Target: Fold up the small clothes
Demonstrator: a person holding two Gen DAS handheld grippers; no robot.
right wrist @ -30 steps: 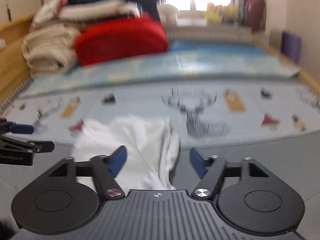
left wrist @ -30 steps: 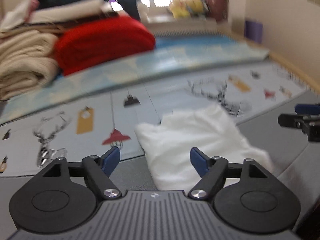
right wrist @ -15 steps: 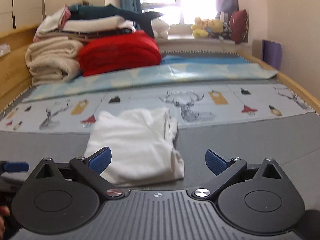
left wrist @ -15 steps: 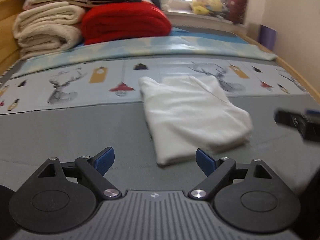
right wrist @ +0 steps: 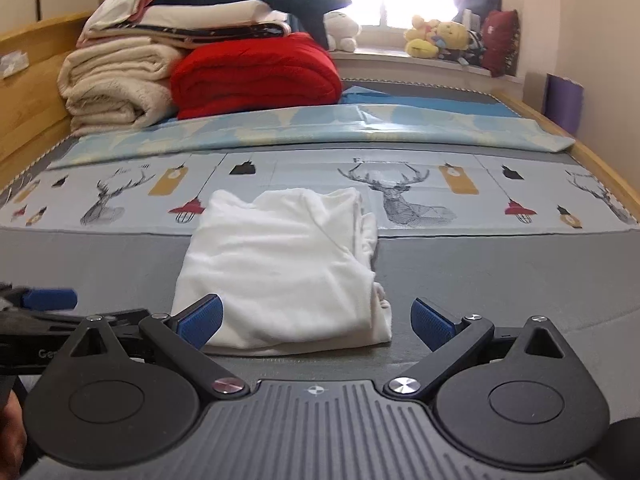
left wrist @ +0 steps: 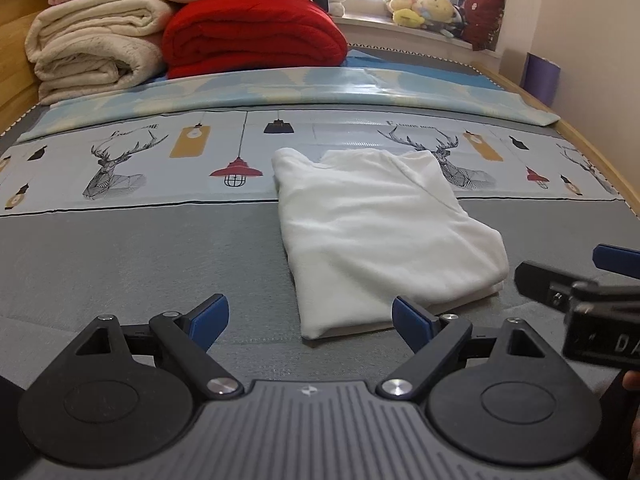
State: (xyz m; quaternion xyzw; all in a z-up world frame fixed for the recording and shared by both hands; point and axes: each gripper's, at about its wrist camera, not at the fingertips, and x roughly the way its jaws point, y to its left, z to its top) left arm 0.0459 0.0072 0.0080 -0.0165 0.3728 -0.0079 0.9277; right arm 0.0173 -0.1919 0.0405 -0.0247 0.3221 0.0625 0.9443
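1. One bed [left wrist: 100, 264], grey surface, fills both views; wooden rail at left and right edges.
2. One printed sheet [left wrist: 132, 168] with deer and lamps, band across the middle; a pale blue cover [left wrist: 320, 92] behind it.
3. One red quilt [left wrist: 252, 36] top centre; cream blankets [left wrist: 96, 48] stacked top left, more folded bedding on top.
4. One white garment [left wrist: 380, 232], folded, flat on the bed, centre of frame, far edge on the sheet, near edge on grey.
5. Two grippers. Left gripper [left wrist: 310, 318] spread wide, nothing between the pads, near corner of the garment just past its right pad. Right gripper [right wrist: 316, 320] spread wide, empty, garment's near edge just ahead.
6. Several soft toys [right wrist: 440, 40] on the sill, top right; count unclear.
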